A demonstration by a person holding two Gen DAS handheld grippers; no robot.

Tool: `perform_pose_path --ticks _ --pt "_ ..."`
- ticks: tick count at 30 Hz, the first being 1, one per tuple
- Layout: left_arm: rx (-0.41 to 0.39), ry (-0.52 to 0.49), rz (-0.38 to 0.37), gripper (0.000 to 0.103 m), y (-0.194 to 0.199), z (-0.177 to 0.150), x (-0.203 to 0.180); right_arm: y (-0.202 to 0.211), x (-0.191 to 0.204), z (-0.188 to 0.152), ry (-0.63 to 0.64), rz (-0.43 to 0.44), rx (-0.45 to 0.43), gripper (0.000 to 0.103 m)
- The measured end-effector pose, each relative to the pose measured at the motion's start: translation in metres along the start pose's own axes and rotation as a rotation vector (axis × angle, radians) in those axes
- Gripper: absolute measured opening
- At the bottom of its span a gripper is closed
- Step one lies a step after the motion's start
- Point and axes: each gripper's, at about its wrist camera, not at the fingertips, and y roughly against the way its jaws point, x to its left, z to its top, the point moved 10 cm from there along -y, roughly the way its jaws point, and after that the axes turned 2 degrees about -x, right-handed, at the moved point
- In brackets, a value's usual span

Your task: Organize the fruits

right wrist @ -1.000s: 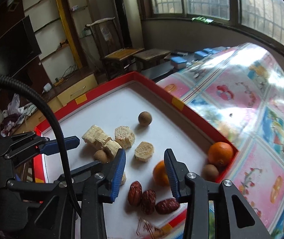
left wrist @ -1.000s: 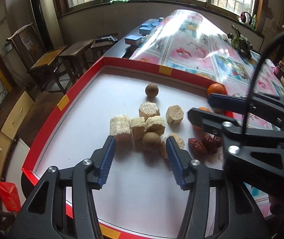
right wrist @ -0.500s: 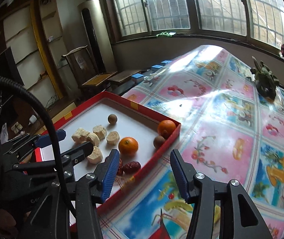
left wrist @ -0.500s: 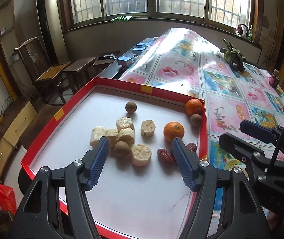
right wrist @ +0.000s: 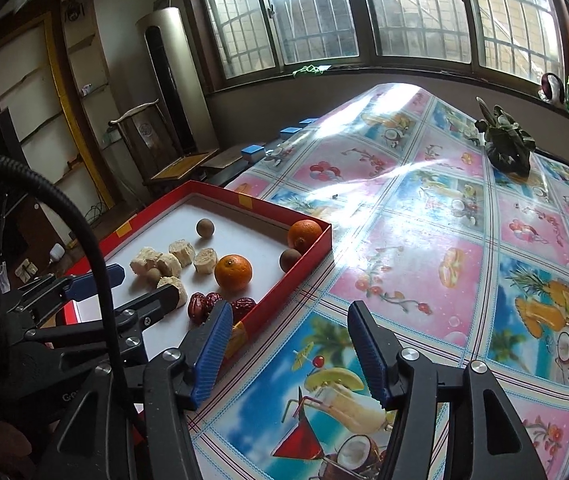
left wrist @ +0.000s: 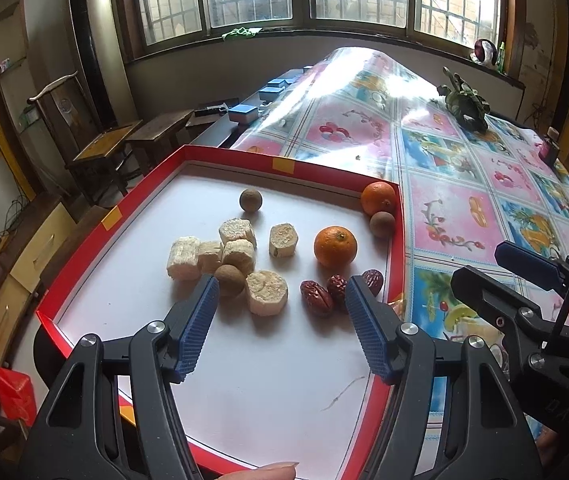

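A red-rimmed white tray point(left wrist: 284, 166) point(right wrist: 316, 246) holds the fruit. One orange point(left wrist: 335, 246) point(right wrist: 233, 272) lies mid-tray, another point(left wrist: 378, 198) point(right wrist: 304, 233) in the far right corner beside a brown longan point(left wrist: 382, 224). Three red dates point(left wrist: 338, 289) point(right wrist: 220, 303) lie near the right rim. Several pale sugarcane chunks point(left wrist: 224, 252) and two more longans point(left wrist: 250, 200) point(left wrist: 230, 279) sit left of centre. My left gripper point(left wrist: 280, 304) is open and empty above the tray's near half. My right gripper point(right wrist: 288, 332) is open and empty over the tablecloth, right of the tray.
A patterned plastic tablecloth point(right wrist: 424, 240) covers the table. A dark leafy object point(right wrist: 504, 146) lies far right. Blue boxes point(left wrist: 244, 112) sit at the table's far left edge. Wooden chairs point(left wrist: 104, 148) stand beyond the tray.
Both grippers have pulled back and up from the fruit. The right gripper left the tray and now hangs over the tablecloth. An orange lies free mid-tray.
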Motion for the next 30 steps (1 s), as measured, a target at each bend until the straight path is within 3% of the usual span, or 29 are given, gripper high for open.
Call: perform_pose_path --ticks 30 --pt "0.006 0.017 0.030 0.066 -0.009 0.002 0.010 -0.016 0.011 0.000 0.035 -0.004 0.029 0.064"
